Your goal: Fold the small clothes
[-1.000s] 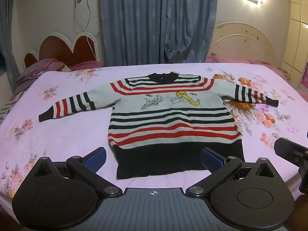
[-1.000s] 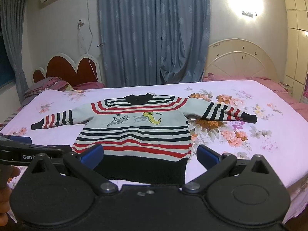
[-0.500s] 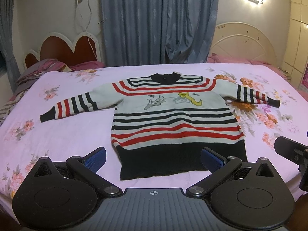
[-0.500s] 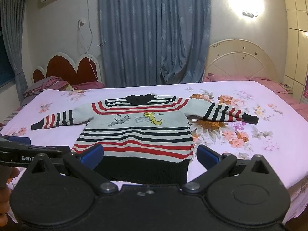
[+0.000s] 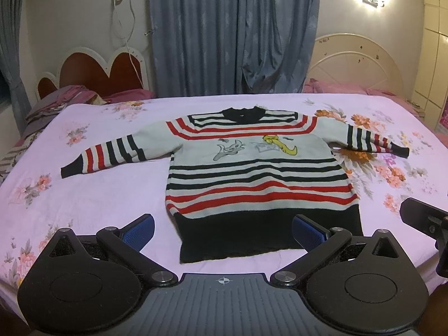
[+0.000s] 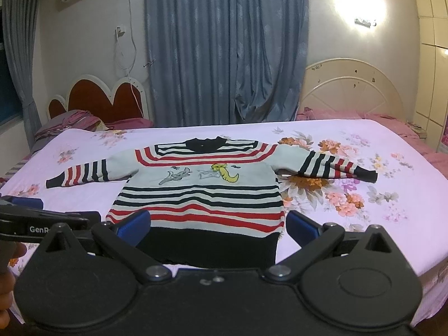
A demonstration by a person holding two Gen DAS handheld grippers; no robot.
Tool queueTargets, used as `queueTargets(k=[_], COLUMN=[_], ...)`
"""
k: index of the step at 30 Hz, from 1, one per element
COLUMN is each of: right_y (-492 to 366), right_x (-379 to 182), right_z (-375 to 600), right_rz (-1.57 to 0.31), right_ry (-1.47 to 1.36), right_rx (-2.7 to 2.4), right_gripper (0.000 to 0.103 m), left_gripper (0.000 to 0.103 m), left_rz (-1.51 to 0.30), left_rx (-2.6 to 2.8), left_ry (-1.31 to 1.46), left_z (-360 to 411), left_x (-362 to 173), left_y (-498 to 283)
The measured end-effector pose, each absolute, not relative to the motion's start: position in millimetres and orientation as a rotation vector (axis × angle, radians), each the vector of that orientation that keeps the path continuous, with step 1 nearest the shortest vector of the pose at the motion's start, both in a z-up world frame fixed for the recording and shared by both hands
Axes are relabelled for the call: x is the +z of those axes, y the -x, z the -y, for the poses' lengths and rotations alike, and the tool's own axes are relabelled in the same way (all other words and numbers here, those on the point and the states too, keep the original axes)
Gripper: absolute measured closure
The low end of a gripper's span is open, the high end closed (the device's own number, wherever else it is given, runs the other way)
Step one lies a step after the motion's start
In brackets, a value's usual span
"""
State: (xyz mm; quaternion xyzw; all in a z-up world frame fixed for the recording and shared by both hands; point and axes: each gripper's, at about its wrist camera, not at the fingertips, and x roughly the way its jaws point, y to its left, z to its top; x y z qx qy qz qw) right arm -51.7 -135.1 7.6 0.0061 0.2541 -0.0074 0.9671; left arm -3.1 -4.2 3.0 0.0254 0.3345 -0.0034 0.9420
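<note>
A small striped sweater (image 5: 252, 179) (image 6: 201, 196), white with red and black bands, a black hem and cartoon figures on the chest, lies flat on the bed with both sleeves spread out. My left gripper (image 5: 224, 231) hovers open in front of the black hem, nothing between its blue pads. Wide open too, my right gripper (image 6: 218, 225) hangs just short of the hem with empty jaws. In the right wrist view the left gripper (image 6: 42, 222) shows at the left edge; in the left wrist view part of the right gripper (image 5: 422, 219) shows at the right.
The bed has a pink floral sheet (image 5: 84, 196) reaching the near edge. A red heart-shaped headboard (image 5: 92, 72) and rumpled bedding (image 5: 56, 103) stand at the far left, a cream headboard (image 5: 355, 67) at the far right, blue curtains (image 5: 232, 33) behind.
Both views have drifted slightly so the sweater sits a little further right and up in frame. Both grippers stay open and the sweater lies as before.
</note>
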Motion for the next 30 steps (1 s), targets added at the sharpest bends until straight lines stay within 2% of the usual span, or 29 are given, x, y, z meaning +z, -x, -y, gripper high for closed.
queueTargets(k=[30], right_y=[48.8], right_x=[4.8], right_z=[134.3], right_rz=[-0.518], right_ry=[-0.014], right_rx=[-0.016], right_gripper=[0.001], left_gripper=[0.0], left_rz=[-0.686], left_rx=[-0.002], left_ry=[-0.05], left_z=[-2.8], left_x=[5.9], left_y=[-0.2])
